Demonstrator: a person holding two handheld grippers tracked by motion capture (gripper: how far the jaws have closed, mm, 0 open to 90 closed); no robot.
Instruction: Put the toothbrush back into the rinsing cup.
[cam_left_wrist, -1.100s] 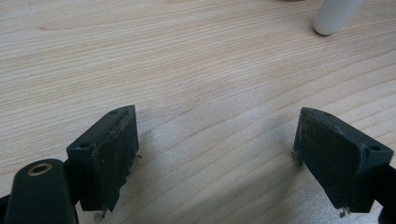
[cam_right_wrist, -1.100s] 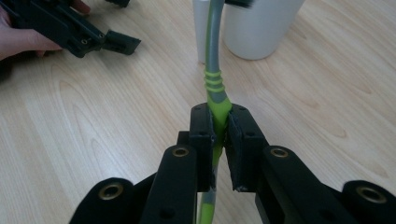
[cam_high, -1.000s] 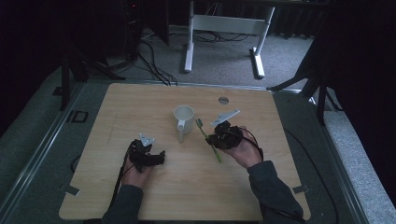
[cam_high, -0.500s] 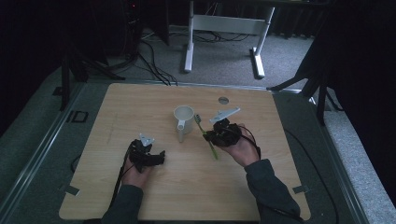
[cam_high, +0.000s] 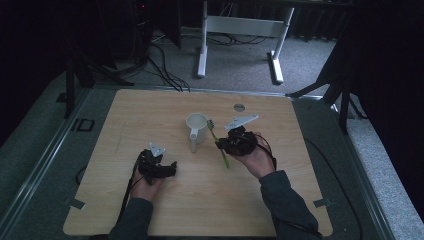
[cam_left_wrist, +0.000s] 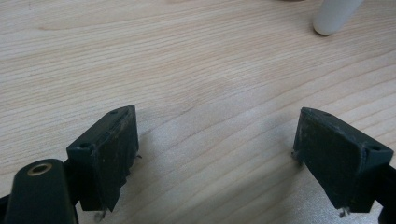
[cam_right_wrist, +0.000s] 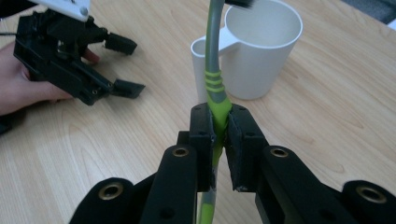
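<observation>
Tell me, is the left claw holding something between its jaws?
No: in the left gripper view the left claw has its jaws wide apart over the bare wooden table.

Left tongs (cam_high: 170, 167) low over table, jaws wide apart; right tongs (cam_high: 220, 144) clamped tight, tilted up.
</observation>
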